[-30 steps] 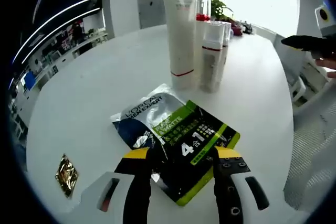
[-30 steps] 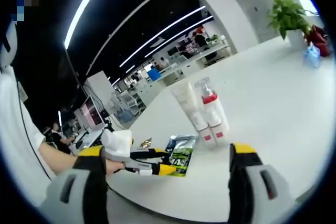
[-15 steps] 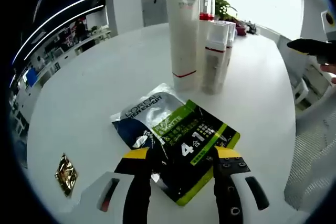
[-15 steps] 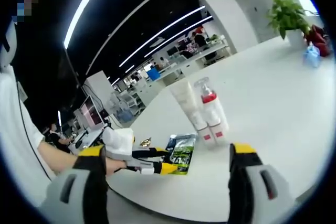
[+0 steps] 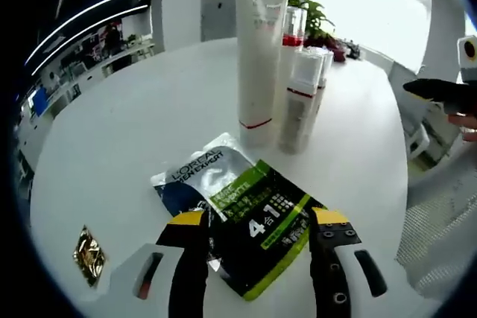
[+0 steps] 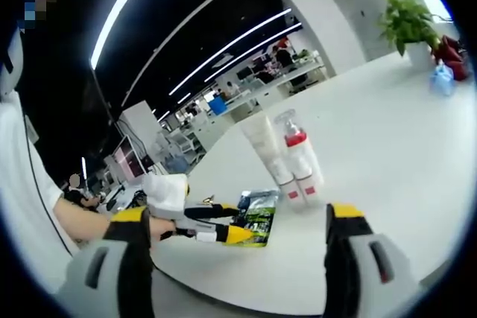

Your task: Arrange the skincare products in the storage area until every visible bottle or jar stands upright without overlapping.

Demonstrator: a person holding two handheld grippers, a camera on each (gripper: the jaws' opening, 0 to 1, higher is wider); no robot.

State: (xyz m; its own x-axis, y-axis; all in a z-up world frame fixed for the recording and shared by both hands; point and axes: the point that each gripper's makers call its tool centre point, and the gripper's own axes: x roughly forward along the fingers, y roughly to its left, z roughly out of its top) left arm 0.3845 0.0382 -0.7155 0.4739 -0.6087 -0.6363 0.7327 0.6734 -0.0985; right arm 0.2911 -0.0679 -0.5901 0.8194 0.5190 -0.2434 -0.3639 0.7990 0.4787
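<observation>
Since a second ago my left hand has eased a little, so the sachet (image 5: 242, 221) sits slightly lower and nearer between my left gripper's (image 5: 256, 223) jaws, and the bottles look a touch farther off; the things themselves have not shifted on the table (image 5: 119, 139). My left jaws stand apart, one on each side of the sachet's near end, not closed on it, though I cannot tell whether they touch it. In the right gripper view the left gripper (image 6: 216, 223) hangs just over the sachet (image 6: 258, 220), its yellow tips at the pack's edge. My right gripper (image 6: 235, 240) is held well back from everything, jaws wide apart and holding nothing.

The sachet lies flat near the table's edge. Beyond it the tall white tube (image 5: 258, 57) stands upright on its cap, with the red-collared pump bottle (image 5: 292, 35) and two small white bottles (image 5: 300, 98) close beside it, all upright and seemingly touching in a tight cluster. A small gold packet (image 5: 89, 255) lies apart, off to my left.

I judge the risks are these. If I close on the sachet's slick foil at only one corner, it may slide out or fold. If I carry it toward the cluster, a brush against the tall tube could topple it into its neighbours, since it balances on a narrow cap. And the sachet is soft, so it will likely not stand unsupported.
</observation>
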